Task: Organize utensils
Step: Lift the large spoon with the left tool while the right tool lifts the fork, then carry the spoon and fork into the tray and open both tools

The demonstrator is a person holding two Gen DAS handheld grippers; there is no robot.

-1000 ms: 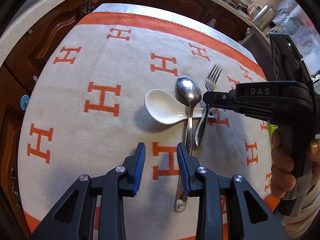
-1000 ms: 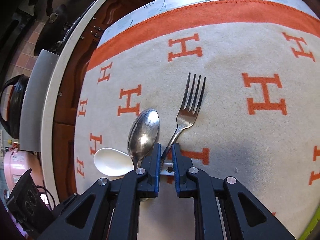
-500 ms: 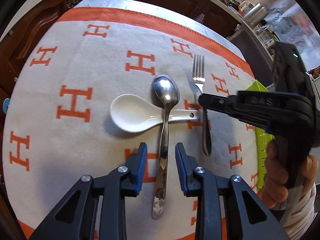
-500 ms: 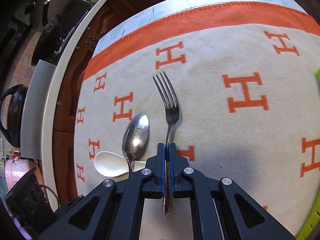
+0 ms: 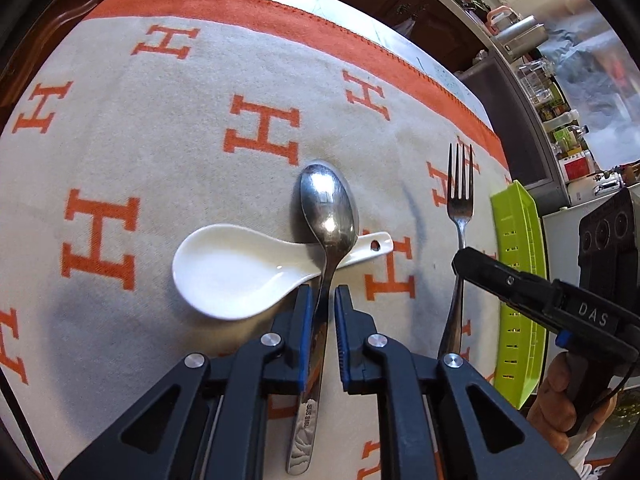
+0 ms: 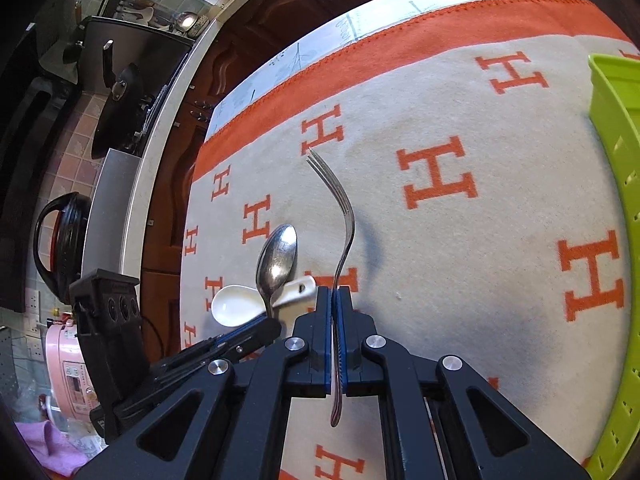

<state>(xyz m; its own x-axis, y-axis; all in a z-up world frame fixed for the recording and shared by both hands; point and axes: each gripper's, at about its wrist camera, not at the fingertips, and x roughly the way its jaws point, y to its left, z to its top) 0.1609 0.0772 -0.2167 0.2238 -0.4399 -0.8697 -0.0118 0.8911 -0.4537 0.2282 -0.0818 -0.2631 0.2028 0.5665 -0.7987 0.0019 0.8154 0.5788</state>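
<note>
Jaws of the right gripper (image 6: 335, 322) are clamped on the fork (image 6: 344, 224) at frame centre, while the left gripper (image 5: 321, 320) is held apart astride the metal spoon (image 5: 327, 216).

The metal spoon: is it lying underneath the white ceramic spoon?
No, the metal spoon lies on top, its neck crossing over the white ceramic spoon's handle.
</note>
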